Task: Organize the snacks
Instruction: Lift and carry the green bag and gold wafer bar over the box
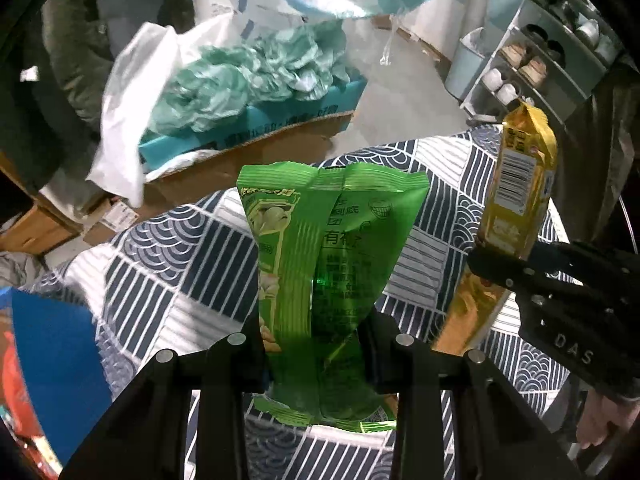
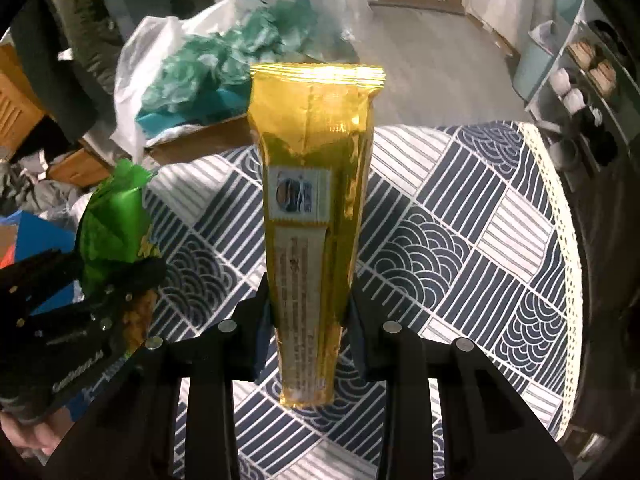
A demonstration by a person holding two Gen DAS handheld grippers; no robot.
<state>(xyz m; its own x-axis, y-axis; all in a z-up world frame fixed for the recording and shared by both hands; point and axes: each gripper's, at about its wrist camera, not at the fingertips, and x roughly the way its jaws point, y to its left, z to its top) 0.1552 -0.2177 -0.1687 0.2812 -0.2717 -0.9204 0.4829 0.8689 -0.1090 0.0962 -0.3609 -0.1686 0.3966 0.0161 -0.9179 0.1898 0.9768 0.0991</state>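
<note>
My left gripper (image 1: 316, 336) is shut on a green snack bag (image 1: 324, 248) and holds it upright above the patterned tablecloth (image 1: 180, 264). My right gripper (image 2: 310, 312) is shut on a tall gold snack packet (image 2: 316, 184), also held upright above the cloth. The gold packet (image 1: 520, 184) and the right gripper (image 1: 520, 268) show at the right of the left wrist view. The green bag (image 2: 114, 220) and the left gripper (image 2: 116, 276) show at the left of the right wrist view.
A blue box (image 1: 52, 360) lies at the table's left edge. Beyond the table stands a cardboard box (image 1: 256, 148) with teal and white plastic bags (image 1: 248, 76). A shoe rack (image 1: 556, 60) stands at the far right. The cloth's lace edge (image 2: 564, 240) marks the table's right rim.
</note>
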